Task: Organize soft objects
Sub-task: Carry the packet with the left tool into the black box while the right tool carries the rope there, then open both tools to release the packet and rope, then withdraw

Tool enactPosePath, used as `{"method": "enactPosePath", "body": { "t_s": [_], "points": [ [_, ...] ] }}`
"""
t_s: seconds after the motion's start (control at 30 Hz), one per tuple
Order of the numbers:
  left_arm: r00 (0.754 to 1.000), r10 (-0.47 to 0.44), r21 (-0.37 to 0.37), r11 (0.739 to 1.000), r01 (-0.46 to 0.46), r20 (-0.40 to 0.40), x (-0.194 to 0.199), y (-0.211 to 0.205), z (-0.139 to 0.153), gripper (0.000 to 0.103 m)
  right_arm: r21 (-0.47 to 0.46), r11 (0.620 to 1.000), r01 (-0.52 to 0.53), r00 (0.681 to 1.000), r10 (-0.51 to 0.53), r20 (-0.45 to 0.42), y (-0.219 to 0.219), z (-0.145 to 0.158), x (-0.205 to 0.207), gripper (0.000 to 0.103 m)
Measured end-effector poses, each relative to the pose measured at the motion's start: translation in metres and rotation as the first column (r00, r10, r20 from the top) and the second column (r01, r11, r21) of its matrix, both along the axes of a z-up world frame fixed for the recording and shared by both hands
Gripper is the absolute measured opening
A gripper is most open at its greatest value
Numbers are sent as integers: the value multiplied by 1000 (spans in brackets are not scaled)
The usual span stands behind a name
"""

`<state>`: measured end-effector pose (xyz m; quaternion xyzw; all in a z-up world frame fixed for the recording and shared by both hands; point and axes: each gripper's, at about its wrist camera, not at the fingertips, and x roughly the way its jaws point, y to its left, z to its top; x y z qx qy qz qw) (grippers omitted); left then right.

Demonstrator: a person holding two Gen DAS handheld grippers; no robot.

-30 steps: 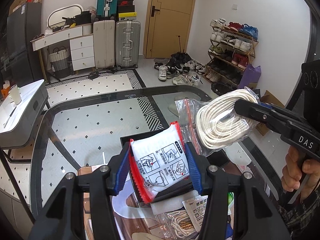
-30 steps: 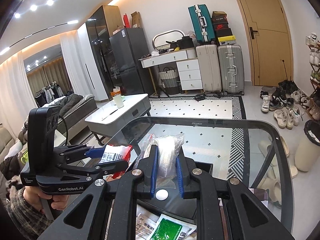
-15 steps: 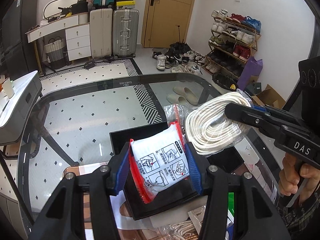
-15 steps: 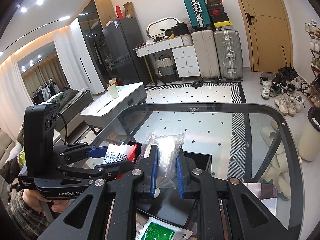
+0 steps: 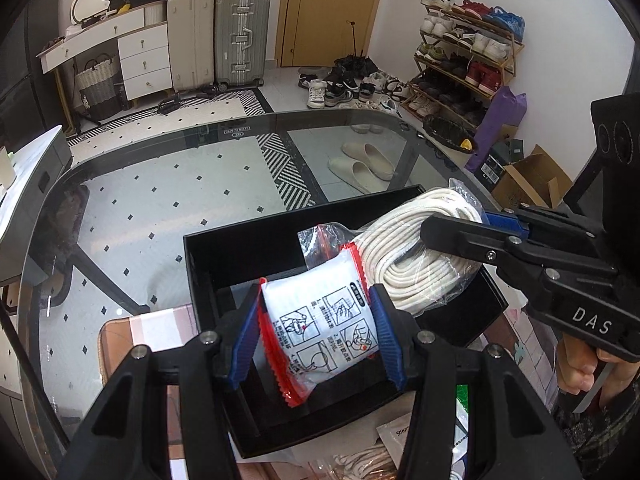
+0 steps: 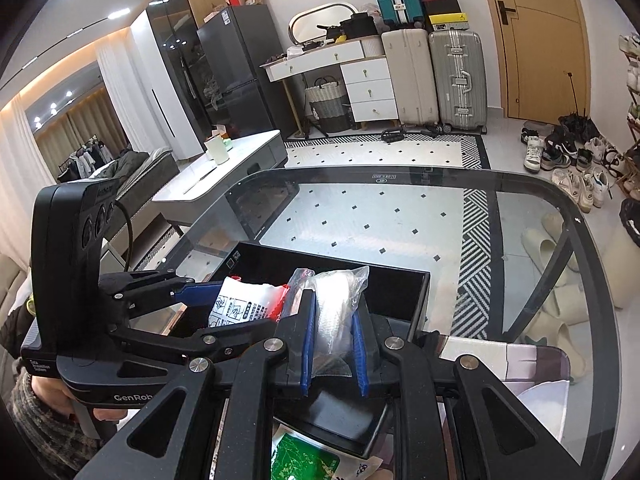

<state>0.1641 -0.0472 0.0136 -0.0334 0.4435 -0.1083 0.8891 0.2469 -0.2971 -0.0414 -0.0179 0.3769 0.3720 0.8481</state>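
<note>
My left gripper point(image 5: 316, 312) is shut on a white sachet with red edges and printed drawings point(image 5: 320, 324), held just above the inside of a black open box point(image 5: 224, 252) on the glass table. My right gripper point(image 6: 332, 312) is shut on a clear bag of coiled white rope point(image 5: 416, 256), which hangs over the right half of the same box. In the right wrist view the rope bag point(image 6: 334, 304) sits between blue pads, the sachet point(image 6: 240, 300) shows to its left in the left gripper point(image 6: 212, 300), and the black box point(image 6: 400, 288) lies beneath both.
The glass table point(image 5: 160, 200) stretches beyond the box. A striped mat point(image 5: 152, 328) lies left of the box. More packets point(image 5: 400, 436), a rope bag point(image 5: 368, 464) and a green packet point(image 6: 304, 460) lie at the near edge. A hand point(image 5: 580, 368) grips the right handle.
Both grippers have come down and forward with their loads, from above the table to just over the black box. Both grips look unchanged.
</note>
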Motion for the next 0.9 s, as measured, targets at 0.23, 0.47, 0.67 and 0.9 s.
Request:
{"method": "enactPosePath", "body": {
  "t_s": [0.23,0.47,0.67,0.9],
  "points": [
    [999,-14,9,1000,15,-41,3,-6,-6,52,-47,999,0,1000,-2,-28,1,-11,6,16],
    [998,-30,21,999,31,-55,2,-12,-5,60,-106,994,14,1000,-14,0,-1,-14,4,24],
    [999,-31,34,999,32,-43,-3,-11,-2,74,-104,994,18,999,-14,37,-8,-4,-7,52],
    [1000,-17,55,998,18,-15,-15,-8,5,91,-102,994,38,997,-30,75,-21,7,-18,84]
  ]
}}
